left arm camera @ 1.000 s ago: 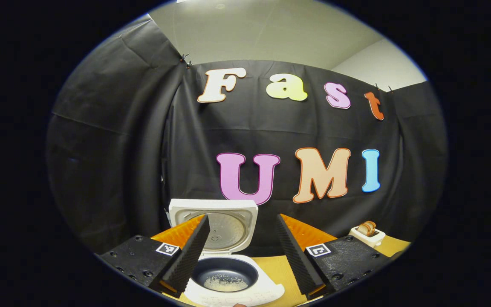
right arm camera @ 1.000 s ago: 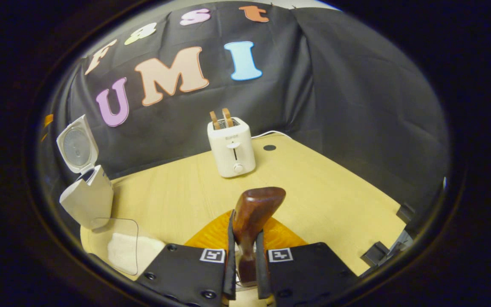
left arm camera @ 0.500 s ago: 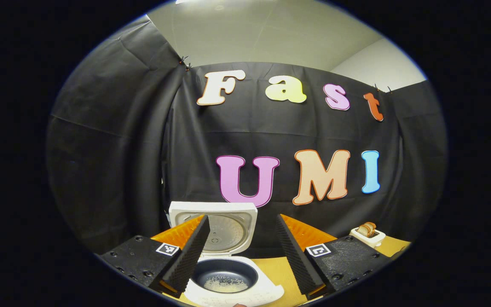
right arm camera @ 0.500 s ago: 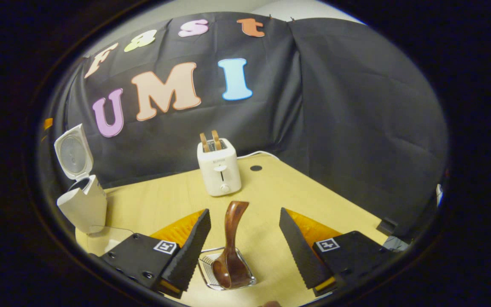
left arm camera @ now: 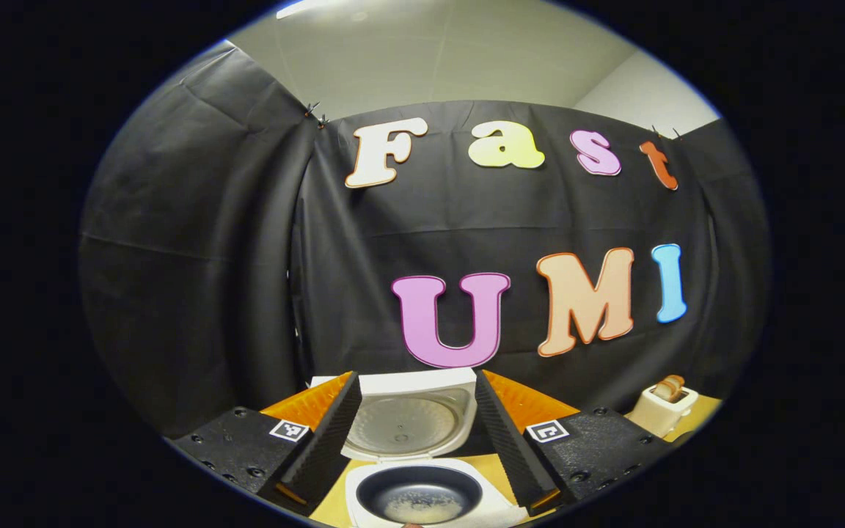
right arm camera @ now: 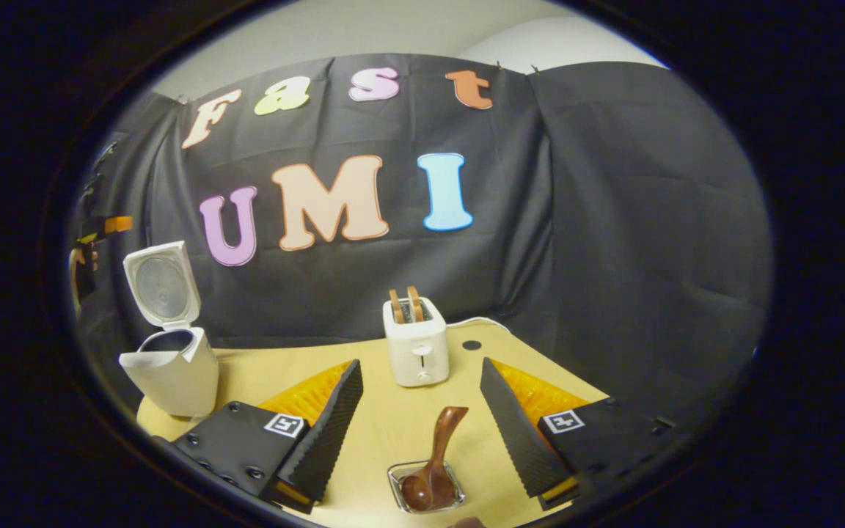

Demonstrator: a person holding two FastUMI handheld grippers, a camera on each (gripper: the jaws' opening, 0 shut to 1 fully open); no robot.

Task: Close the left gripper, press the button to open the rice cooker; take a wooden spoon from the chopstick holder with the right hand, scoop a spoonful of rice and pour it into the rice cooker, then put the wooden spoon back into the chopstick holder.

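The white rice cooker (left arm camera: 422, 488) stands with its lid up, and a little rice (left arm camera: 422, 506) lies in its dark pot. My left gripper (left arm camera: 415, 429) hangs open just above and in front of it, holding nothing. In the right gripper view the same cooker (right arm camera: 172, 363) sits at the far left of the table. The wooden spoon (right arm camera: 433, 466) stands in the chopstick holder (right arm camera: 427, 487), handle leaning up and right. My right gripper (right arm camera: 419, 425) is open, above and behind the holder, clear of the spoon.
A white toaster (right arm camera: 415, 348) with two slices of bread stands at the back of the pale wooden table (right arm camera: 298, 374); it also appears as the toaster (left arm camera: 663, 407) at the right. A cable hole (right arm camera: 472, 345) lies beyond it. Black cloth walls the booth.
My right gripper opened, let go of the spoon in the holder, then drew back and up. The left gripper shifted so the cooker sits more centred between its fingers.
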